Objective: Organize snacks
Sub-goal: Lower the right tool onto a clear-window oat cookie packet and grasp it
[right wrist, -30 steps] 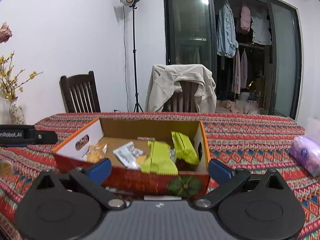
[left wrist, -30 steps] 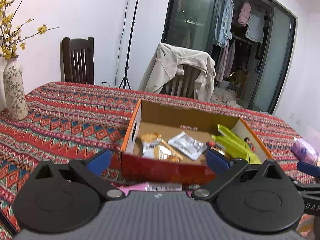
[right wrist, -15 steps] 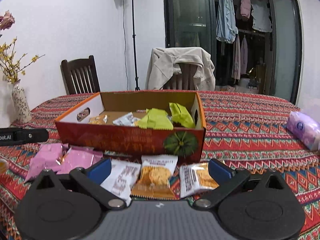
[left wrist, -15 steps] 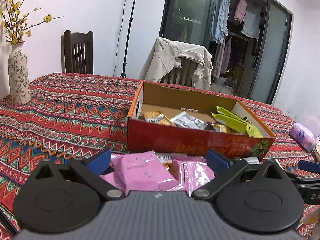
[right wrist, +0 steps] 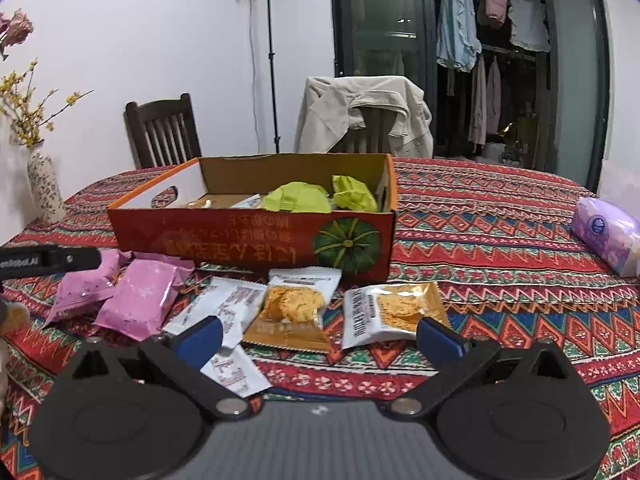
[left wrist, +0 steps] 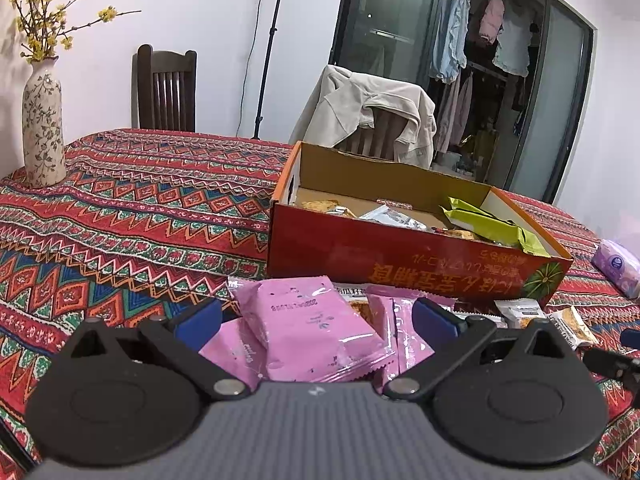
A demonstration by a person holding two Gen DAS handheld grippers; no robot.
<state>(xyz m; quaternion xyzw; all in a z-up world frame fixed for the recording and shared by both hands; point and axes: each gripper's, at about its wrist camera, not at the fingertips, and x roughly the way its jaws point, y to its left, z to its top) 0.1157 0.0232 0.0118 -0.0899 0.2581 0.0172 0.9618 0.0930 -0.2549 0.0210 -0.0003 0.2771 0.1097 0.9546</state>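
Both grippers wide, empty: left gripper (left wrist: 316, 320) over pink packets (left wrist: 308, 336); right gripper (right wrist: 320, 332) above cracker packets (right wrist: 292, 312); box (right wrist: 256, 240) behind.

Two matching hand-held grippers, black and grey with blue fingertips

The left hand-held gripper (left wrist: 316, 322) has a ribbed grey body low in the frame, a round black disc at each side, and black link arms with silver pivot screws that reach to blue pads (left wrist: 198, 322). The right hand-held gripper (right wrist: 318, 336) has the same build: grey ribbed centre, black discs, silver screws, blue pads (right wrist: 440, 340). At the left edge of the right wrist view a black bar bears white lettering.
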